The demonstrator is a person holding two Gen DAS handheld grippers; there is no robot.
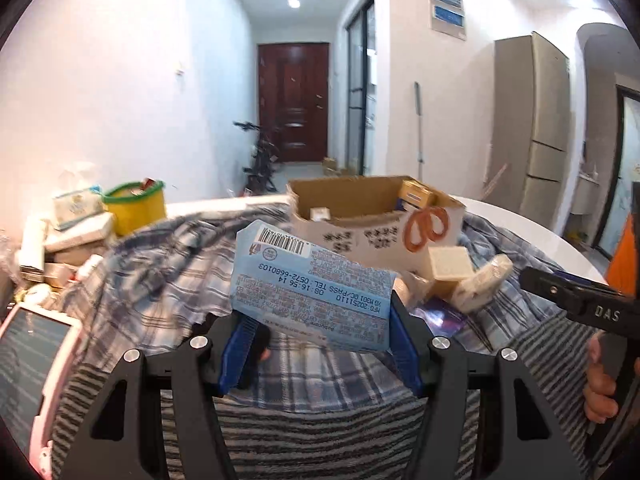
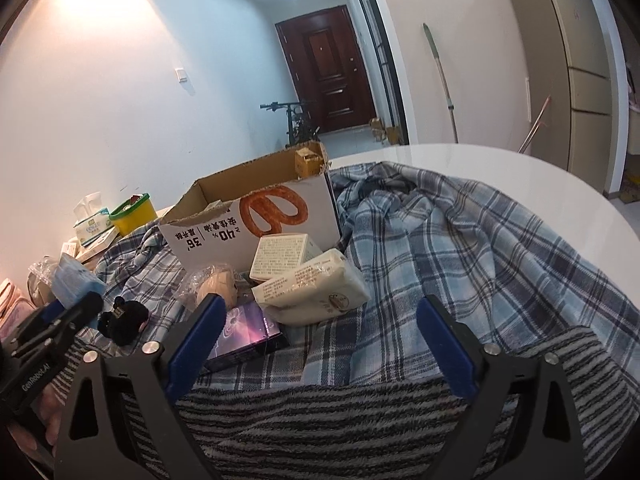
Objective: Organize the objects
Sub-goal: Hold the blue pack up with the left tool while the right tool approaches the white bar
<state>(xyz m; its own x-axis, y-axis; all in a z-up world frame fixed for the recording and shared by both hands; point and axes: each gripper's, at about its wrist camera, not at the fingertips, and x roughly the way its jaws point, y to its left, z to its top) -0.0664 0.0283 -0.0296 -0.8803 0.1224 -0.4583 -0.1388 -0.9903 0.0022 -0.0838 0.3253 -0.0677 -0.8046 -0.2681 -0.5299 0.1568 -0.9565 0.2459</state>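
Gripping blue packet (image 1: 310,288), left tongs (image 1: 320,344) near box (image 1: 372,236).

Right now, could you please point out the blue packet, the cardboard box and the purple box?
blue packet (image 1: 316,280): left wrist view, printed back face.
cardboard box (image 2: 224,232): right wrist view, white front wall.
purple box (image 2: 248,330): right wrist view, top face.
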